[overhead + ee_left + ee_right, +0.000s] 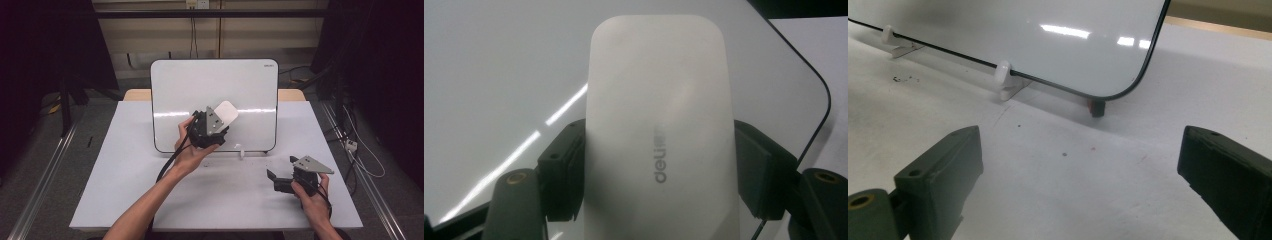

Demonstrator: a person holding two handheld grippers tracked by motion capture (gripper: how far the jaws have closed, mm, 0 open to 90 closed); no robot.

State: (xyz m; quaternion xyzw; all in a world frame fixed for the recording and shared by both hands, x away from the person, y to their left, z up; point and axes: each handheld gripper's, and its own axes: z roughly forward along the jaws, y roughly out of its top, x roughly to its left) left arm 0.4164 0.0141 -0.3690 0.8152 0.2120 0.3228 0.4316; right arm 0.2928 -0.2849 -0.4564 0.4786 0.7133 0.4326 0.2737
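We've got the white eraser (659,130) clamped in our left gripper (216,126) against the already spotless whiteboard (180,95), right gripper (280,181) idle, jaws apart, at four o'clock.

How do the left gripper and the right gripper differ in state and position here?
The left gripper is shut on the white eraser; the right gripper is open. The left is raised at the whiteboard; the right sits low by the table. Both are hand-held.
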